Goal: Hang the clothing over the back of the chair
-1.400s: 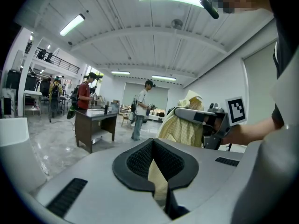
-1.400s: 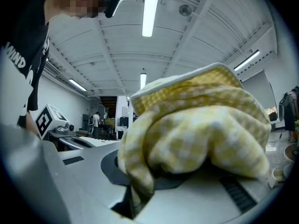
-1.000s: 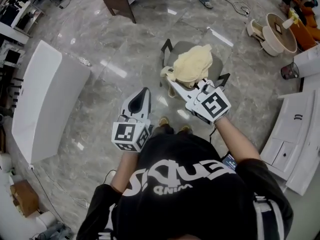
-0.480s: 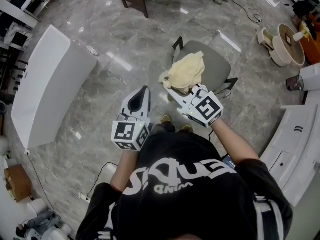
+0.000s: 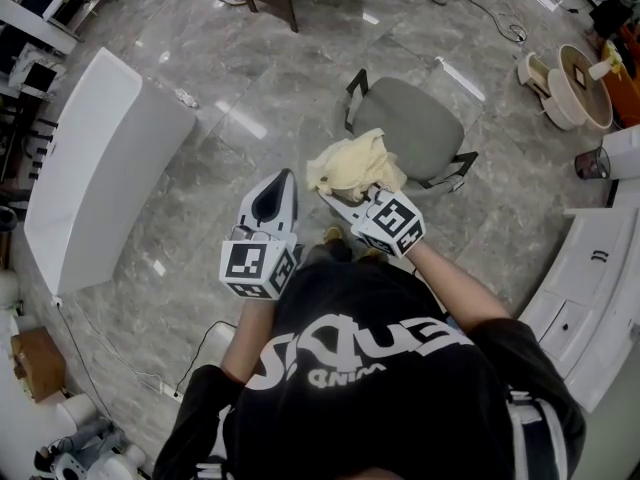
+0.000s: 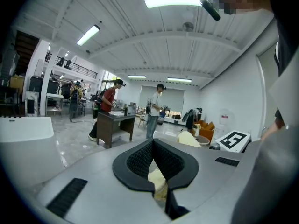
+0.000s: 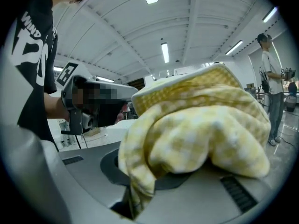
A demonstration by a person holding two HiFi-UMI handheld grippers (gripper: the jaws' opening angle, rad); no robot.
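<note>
Loosely bunched yellow-check clothing (image 5: 352, 164) — in right claw (image 5: 338, 199)

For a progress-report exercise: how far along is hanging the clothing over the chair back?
Done: the yellow garment is picked up, clamped in the right hand-held gripper. In hand: held bunched by the chair. Left: draping it over the bare chair's back.

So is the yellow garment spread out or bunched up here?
Bunched up: the garment is a crumpled lump with folds piled on each other, one edge pinched in the right gripper.
</note>
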